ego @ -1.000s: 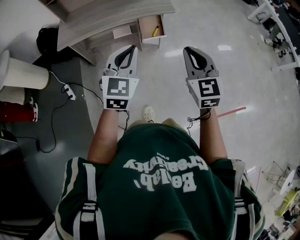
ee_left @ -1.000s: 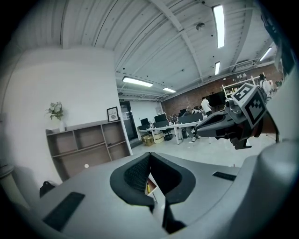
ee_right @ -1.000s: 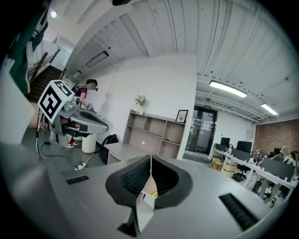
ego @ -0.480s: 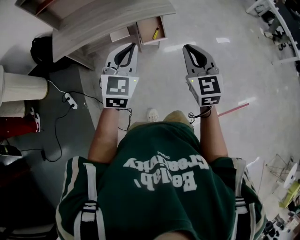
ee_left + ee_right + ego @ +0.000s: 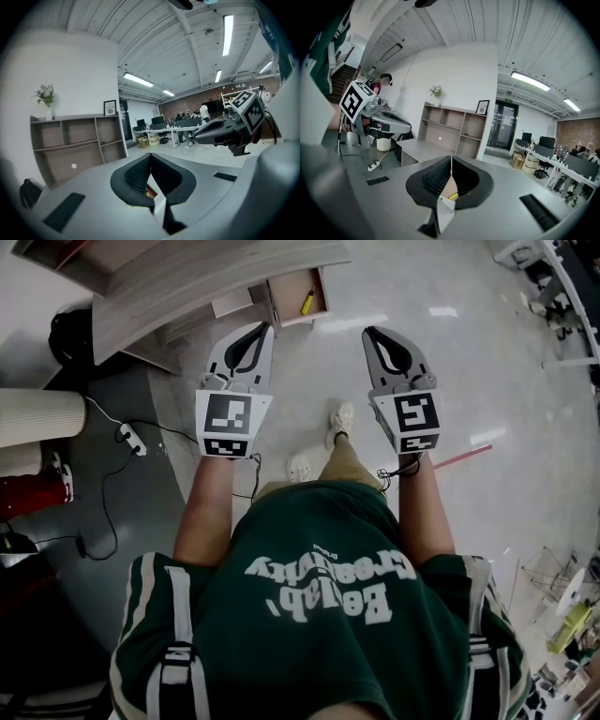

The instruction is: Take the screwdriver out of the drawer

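Black fingers point(image 5: 131, 180) point(image 5: 427, 182) together, empty, on both grippers point(image 5: 265, 327) point(image 5: 370, 333)

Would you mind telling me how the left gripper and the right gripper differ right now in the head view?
The left gripper ends close beside the open drawer; the right gripper is over bare floor, farther from it. The left gripper slants toward the picture's right, the right gripper toward its left. The left gripper's cube and the right gripper's cube show different marker patterns. Both have tongs shut and empty.

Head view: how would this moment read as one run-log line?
drawer open | screwdriver inside | left gripper shut, empty | right gripper shut, empty | both short of drawer
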